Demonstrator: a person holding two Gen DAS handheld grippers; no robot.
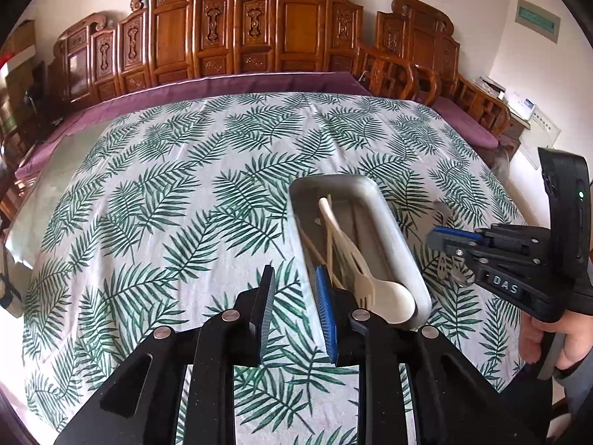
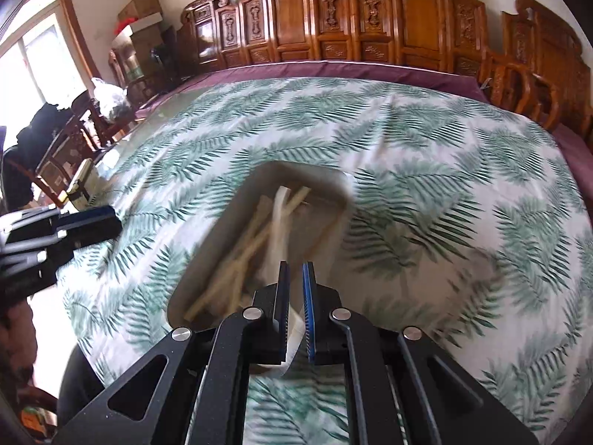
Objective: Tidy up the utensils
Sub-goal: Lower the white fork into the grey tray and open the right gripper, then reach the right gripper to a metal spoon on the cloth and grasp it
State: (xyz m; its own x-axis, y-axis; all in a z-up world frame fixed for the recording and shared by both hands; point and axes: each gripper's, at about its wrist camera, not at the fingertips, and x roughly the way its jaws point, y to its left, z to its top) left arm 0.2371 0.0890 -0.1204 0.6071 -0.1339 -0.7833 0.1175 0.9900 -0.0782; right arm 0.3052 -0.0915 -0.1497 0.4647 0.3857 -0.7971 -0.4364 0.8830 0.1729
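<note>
A grey tray (image 1: 394, 222) lies on the leaf-print tablecloth (image 1: 166, 204). It holds a white spoon (image 1: 393, 300), a pale fork (image 1: 365, 285) and tan chopsticks (image 1: 328, 237). My left gripper (image 1: 294, 278) hovers just left of the tray's near end, jaws apart with only cloth between them. My right gripper (image 1: 435, 239) hangs to the tray's right, its jaws together. Below it a small metal utensil (image 1: 459, 276) rests on the cloth. In the blurred right wrist view, the right gripper (image 2: 296, 270) is over the tray (image 2: 222, 230) and chopsticks (image 2: 241, 259), with nothing visibly gripped. The left gripper (image 2: 111, 222) shows at the left.
Carved wooden furniture (image 1: 259, 37) lines the far side behind a purple cloth edge (image 1: 222, 81). A person's hand (image 1: 556, 341) holds the right gripper's handle. Chairs (image 2: 70, 141) and a window (image 2: 33, 66) are at the left. The cloth left of the tray is bare.
</note>
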